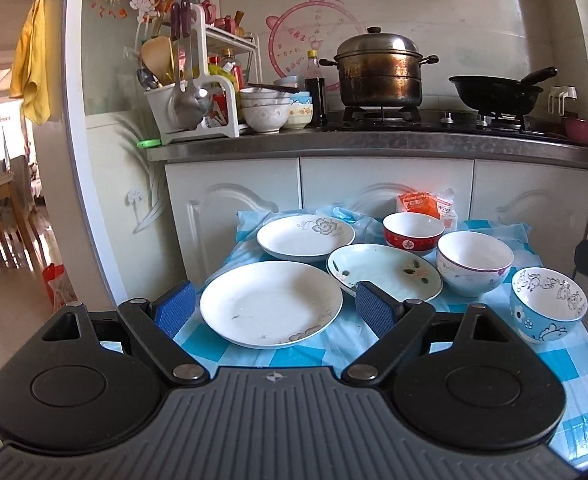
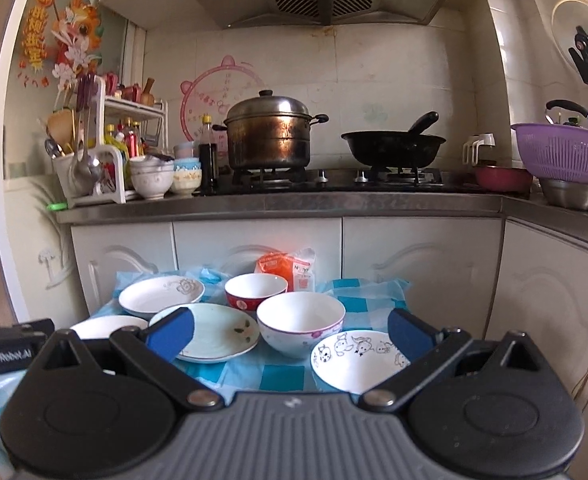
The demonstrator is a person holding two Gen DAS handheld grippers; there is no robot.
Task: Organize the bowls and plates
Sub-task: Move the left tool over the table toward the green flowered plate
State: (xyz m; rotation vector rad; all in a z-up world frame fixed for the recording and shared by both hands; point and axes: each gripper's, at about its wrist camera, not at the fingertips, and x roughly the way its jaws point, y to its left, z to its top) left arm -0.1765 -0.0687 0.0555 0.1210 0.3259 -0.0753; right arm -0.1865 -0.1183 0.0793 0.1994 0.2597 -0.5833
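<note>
Nearest to us, our left gripper (image 1: 274,304) hangs with its blue pads spread wide and nothing between them, and the large white plate (image 1: 271,304) lies directly ahead in that gap, flat on the checked blue cloth (image 1: 582,368). Moving rightward, the flower-rimmed plate (image 1: 306,237) sits behind it at the far left of the small table, and the pale green plate (image 1: 384,269) lies just beside both, its near rim hidden behind the left gripper's right pad. Further right come the bowls: the red bowl (image 1: 413,231) at the back, the white bowl with a purple rim (image 1: 475,262) in the middle, and the blue cartoon bowl (image 1: 548,304) closest to the right edge. Our right gripper (image 2: 290,330) is likewise parted and empty, and in its view the cartoon bowl (image 2: 360,360) sits immediately in front, low between the fingers, with the purple-rimmed bowl (image 2: 300,322) just behind. We judge nothing is stacked yet. The split seems natural: the plates lie on the left gripper's side, the bowls on the right's, so each hand is nearer its own kind, and the large plate looks the likely base for a plate stack.
</note>
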